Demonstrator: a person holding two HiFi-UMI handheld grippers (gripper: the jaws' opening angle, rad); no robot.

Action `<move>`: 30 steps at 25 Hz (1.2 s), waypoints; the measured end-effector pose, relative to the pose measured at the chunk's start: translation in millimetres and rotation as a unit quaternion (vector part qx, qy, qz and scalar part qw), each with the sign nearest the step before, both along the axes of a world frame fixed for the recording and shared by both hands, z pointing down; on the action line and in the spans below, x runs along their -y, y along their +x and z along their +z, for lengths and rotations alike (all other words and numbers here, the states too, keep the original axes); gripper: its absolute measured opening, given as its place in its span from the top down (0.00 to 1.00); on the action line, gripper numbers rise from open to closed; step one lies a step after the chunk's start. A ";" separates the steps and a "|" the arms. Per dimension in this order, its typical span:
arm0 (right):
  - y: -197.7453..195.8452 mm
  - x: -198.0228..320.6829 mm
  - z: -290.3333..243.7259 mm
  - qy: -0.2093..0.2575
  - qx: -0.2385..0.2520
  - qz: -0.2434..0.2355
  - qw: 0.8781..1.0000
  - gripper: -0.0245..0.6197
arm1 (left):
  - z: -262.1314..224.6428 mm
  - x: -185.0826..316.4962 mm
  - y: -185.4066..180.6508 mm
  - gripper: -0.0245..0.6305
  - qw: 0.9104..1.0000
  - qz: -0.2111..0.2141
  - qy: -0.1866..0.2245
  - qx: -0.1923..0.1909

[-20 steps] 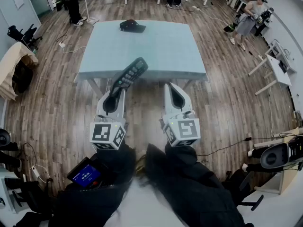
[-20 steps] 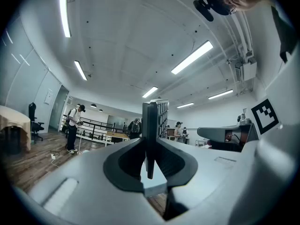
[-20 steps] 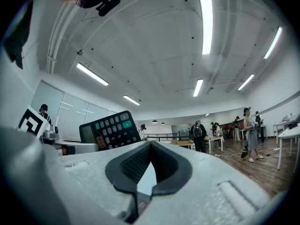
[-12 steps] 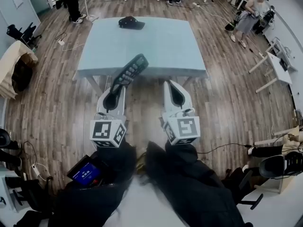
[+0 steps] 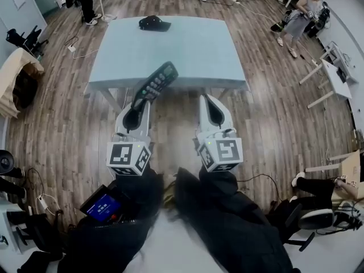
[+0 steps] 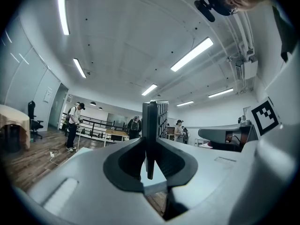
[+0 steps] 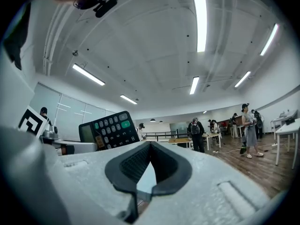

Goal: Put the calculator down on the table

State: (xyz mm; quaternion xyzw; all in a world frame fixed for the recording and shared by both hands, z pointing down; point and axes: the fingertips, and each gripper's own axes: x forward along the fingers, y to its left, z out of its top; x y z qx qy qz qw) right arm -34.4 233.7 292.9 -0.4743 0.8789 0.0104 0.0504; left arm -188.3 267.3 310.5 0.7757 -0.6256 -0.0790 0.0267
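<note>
Both arms reach straight out from the body, side by side and about level, dark sleeves showing behind the marker cubes. The left gripper (image 5: 139, 103) is clamped on the calculator (image 5: 156, 83). In the left gripper view the jaws pinch its lower end, and it shows there edge-on. From the head view it juts forward and slants to the right, keys up, crossing the near edge of the pale blue table (image 5: 187, 50). It is up in the air, not resting on the top. The right gripper (image 5: 207, 100) is alongside with its jaws pressed together on nothing. A black cap (image 5: 153, 23) sits at the table's far edge.
</note>
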 end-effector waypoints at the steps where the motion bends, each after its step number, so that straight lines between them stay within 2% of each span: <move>1: 2.6 1.6 0.1 -0.002 0.000 0.001 1.000 0.96 | -0.8 1.5 2.3 0.88 1.000 0.001 0.000 0.000; 6: 33.7 21.2 17.7 -0.013 0.001 -0.001 1.000 0.96 | 10.9 22.3 30.3 0.88 1.000 0.001 -0.004 0.004; 16: 73.4 42.9 34.9 -0.035 0.008 0.006 0.999 0.96 | 10.0 46.9 59.0 0.88 1.000 0.005 -0.003 0.009; 24: 87.1 64.9 50.5 -0.047 0.013 0.011 0.999 0.96 | 20.6 74.2 68.7 0.88 1.000 0.009 -0.006 0.015; 30: 89.9 96.7 66.1 -0.061 0.008 0.027 0.998 0.96 | 30.9 117.3 70.9 0.88 1.000 0.026 -0.013 0.007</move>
